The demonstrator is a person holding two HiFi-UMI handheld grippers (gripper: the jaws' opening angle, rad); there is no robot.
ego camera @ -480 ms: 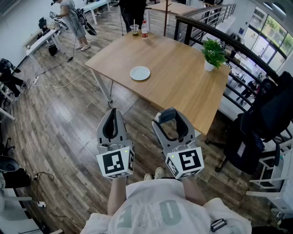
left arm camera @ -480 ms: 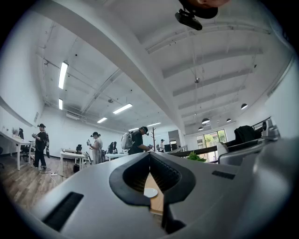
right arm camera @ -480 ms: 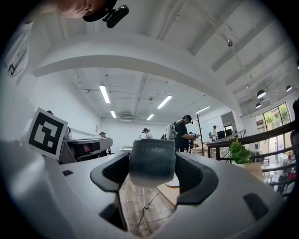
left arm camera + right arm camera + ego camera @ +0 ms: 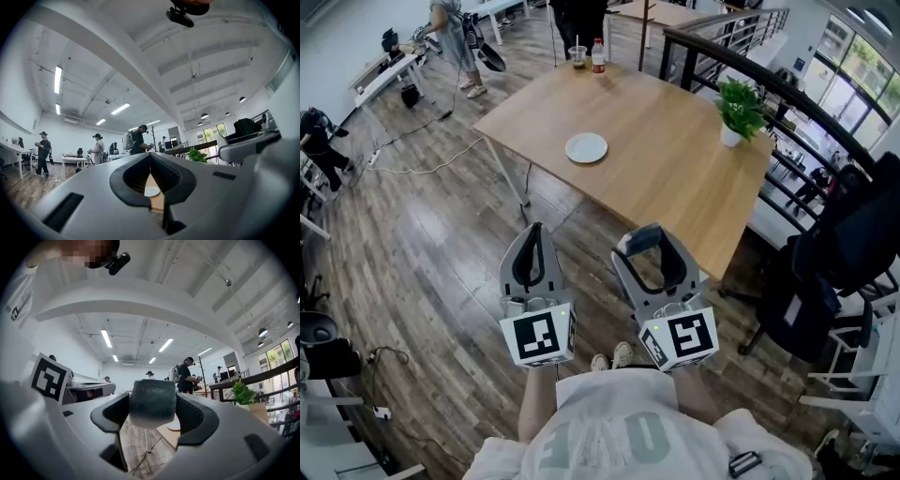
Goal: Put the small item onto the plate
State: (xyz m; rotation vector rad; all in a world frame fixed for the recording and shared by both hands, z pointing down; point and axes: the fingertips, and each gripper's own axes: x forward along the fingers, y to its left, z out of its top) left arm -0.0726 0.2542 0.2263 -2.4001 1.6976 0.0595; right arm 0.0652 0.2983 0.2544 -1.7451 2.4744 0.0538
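A white plate point(image 4: 586, 147) lies on the wooden table point(image 4: 675, 159) ahead of me, also visible small in the left gripper view point(image 4: 151, 191) and the right gripper view point(image 4: 174, 426). My right gripper point(image 4: 649, 251) hovers over the floor short of the table, shut on a small dark grey cup-like item point(image 4: 152, 403), which shows between the pads point(image 4: 637, 241). My left gripper point(image 4: 534, 232) hangs beside it, its jaws closed tip to tip with nothing in them point(image 4: 150, 157).
A potted plant point(image 4: 739, 112) stands at the table's right edge. A bottle point(image 4: 598, 58) and a drink cup point(image 4: 577, 58) sit at its far edge. A black chair point(image 4: 853, 234) and a railing point(image 4: 741, 70) lie to the right. Cables point(image 4: 422, 169) run across the floor on the left.
Both grippers hold the same pose; the view has shifted only slightly.
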